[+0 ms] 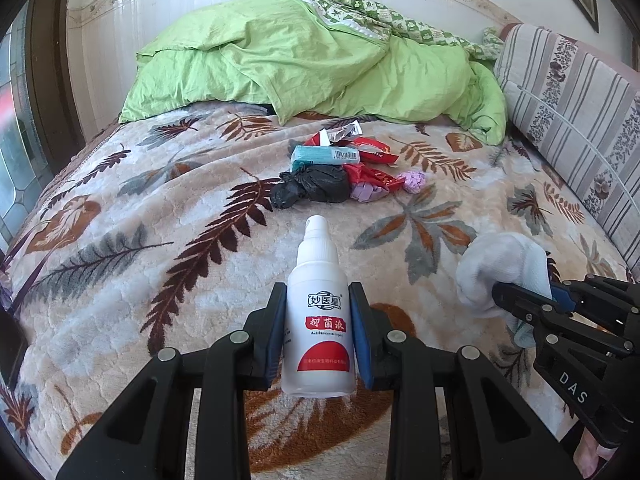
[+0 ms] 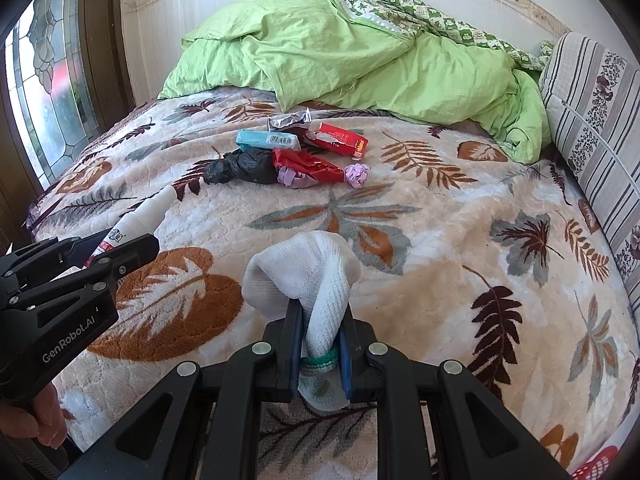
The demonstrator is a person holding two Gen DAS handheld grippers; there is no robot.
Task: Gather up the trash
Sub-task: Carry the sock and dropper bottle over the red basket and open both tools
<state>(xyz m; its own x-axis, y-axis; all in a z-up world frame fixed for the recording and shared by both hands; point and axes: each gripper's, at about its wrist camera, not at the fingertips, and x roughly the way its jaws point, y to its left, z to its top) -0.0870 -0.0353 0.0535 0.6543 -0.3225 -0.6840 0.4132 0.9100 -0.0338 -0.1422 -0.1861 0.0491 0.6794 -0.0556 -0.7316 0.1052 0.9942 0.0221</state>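
Left tongs [image 1: 318,332] pinch an upright white plastic spray bottle [image 1: 319,320] while right tongs [image 2: 320,344] clamp a white knitted sock [image 2: 308,280], both lifted clear of the litter pile [image 1: 340,168] ahead on the leaf-patterned bed [image 1: 120,240].

A heap of trash [image 1: 340,168] lay mid-bed on the leaf-patterned plush blanket [image 1: 160,216]. Behind the heap, a crumpled green quilt [image 1: 304,60] was bunched against the wall. Right of it, a striped flowered cushion [image 1: 572,92] ran along the bed's edge. Before the heap, the left tongs [image 1: 318,292] clamped a white plastic spray bottle [image 1: 318,320]; right of that bottle, the right tongs [image 2: 320,312] pinched a white knitted sock [image 2: 308,276].
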